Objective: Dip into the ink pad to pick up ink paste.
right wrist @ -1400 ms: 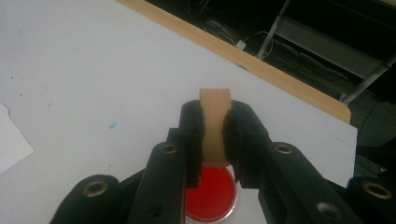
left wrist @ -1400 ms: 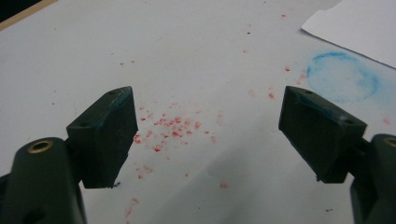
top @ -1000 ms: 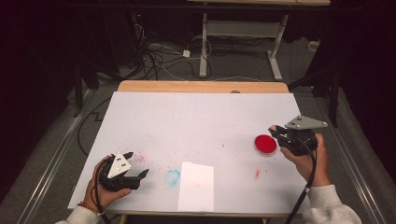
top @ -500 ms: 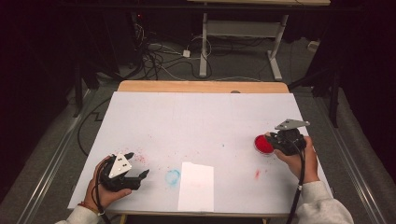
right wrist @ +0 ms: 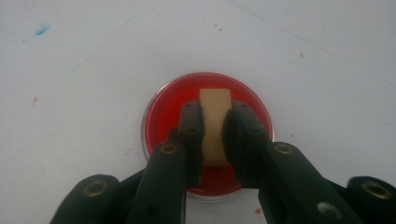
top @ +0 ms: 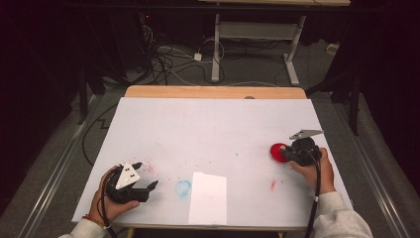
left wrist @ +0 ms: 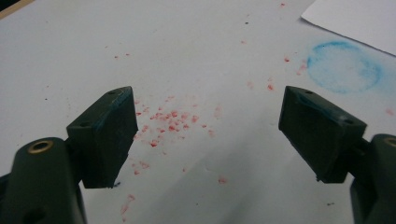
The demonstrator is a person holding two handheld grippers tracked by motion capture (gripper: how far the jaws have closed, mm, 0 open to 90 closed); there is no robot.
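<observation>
A round red ink dish [right wrist: 161, 112] sits on the white table sheet [top: 213, 134] at the right. My right gripper [right wrist: 215, 114] is shut on a small tan block [right wrist: 215, 100], which it holds down into the middle of the dish. From above, the right gripper [top: 292, 154] covers the right side of the red dish [top: 276, 152]. My left gripper [top: 146, 174] rests low near the front left edge. Its jaws are open, with nothing between them. In the left gripper view, red ink specks [left wrist: 170, 123] lie on the sheet between the open jaws of the left gripper [left wrist: 208, 126].
A white paper sheet [top: 208, 198] lies at the front centre, with a faint blue printed ring [top: 183, 188] just left of it. A red smudge [top: 272, 185] marks the sheet near the right hand. Cables and table legs stand on the floor beyond the far edge.
My right gripper has come down and leftward with the tan block, from above and beside the red dish onto it. The left gripper has stayed in place.
</observation>
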